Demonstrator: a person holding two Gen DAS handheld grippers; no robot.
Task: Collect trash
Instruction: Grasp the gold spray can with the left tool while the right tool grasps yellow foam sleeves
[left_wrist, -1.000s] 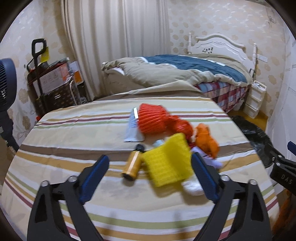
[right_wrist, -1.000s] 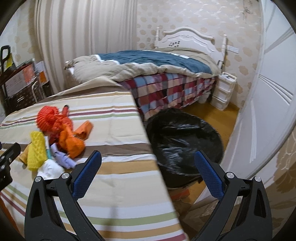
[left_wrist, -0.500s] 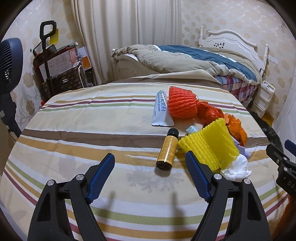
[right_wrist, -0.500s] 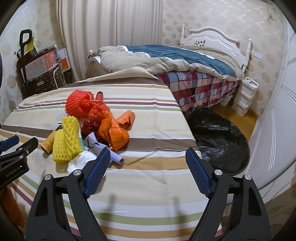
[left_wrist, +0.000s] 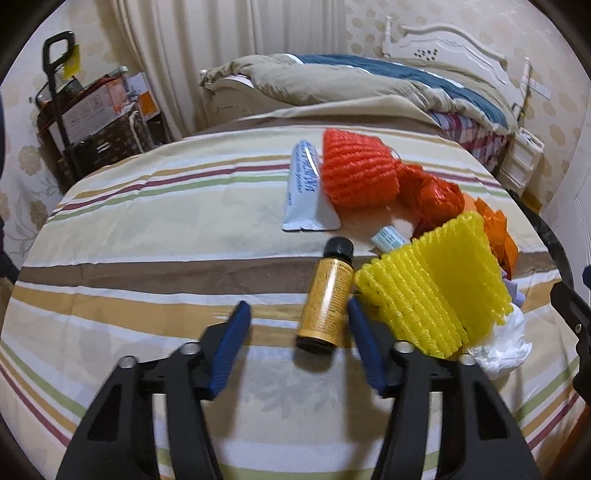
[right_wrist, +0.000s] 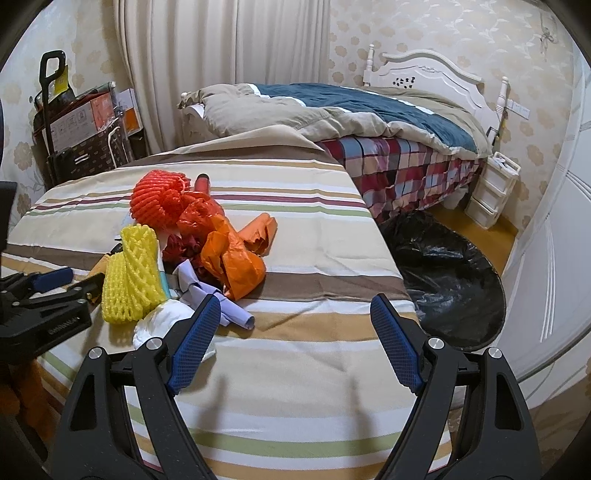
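A pile of trash lies on the striped tablecloth (left_wrist: 147, 229). It holds an amber bottle (left_wrist: 327, 291) with a black cap, a yellow foam net (left_wrist: 432, 284), an orange-red foam net (left_wrist: 358, 173), a white sachet (left_wrist: 308, 192), orange plastic bags (right_wrist: 232, 258), purple paper (right_wrist: 229, 310) and a white tissue (right_wrist: 162, 321). My left gripper (left_wrist: 297, 306) is closing around the bottle's base. Its right finger is close to the bottle and its left finger stands apart. My right gripper (right_wrist: 295, 299) hangs open over bare cloth to the right of the pile, with nothing between its fingers.
A bin lined with a black bag (right_wrist: 450, 273) stands on the floor past the table's right edge. Behind the table is a bed (right_wrist: 369, 110) with a white headboard. A cart with boxes (right_wrist: 81, 122) stands at the back left, white drawers (right_wrist: 491, 188) at the back right.
My left gripper came down and forward onto the amber bottle and its jaws narrowed a lot. The right gripper swung left from over the bin to the table beside the pile.
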